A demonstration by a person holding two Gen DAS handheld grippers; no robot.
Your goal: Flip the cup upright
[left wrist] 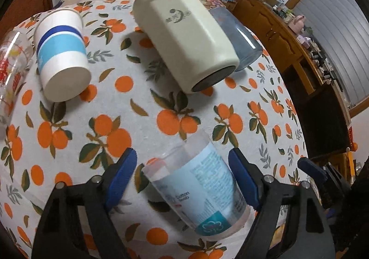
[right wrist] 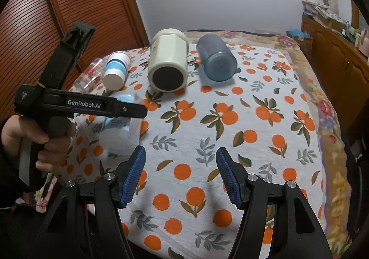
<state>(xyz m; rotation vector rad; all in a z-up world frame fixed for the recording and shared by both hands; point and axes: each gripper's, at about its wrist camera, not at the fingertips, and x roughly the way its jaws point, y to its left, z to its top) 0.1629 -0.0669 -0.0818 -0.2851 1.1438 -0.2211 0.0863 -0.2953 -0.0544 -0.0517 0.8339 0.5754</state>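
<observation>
A clear plastic cup with a pale blue label lies on its side on the orange-print cloth, tilted between the fingers of my left gripper. The jaws are open, with gaps on both sides of the cup. In the right wrist view the same cup lies partly behind the left gripper's body, held in a hand. My right gripper is open and empty above the cloth, to the right of the cup.
A cream mug, a blue-striped paper cup, a dark blue tumbler and a printed glass lie on their sides at the back. A wooden cabinet stands to the right. A wooden door is at the left.
</observation>
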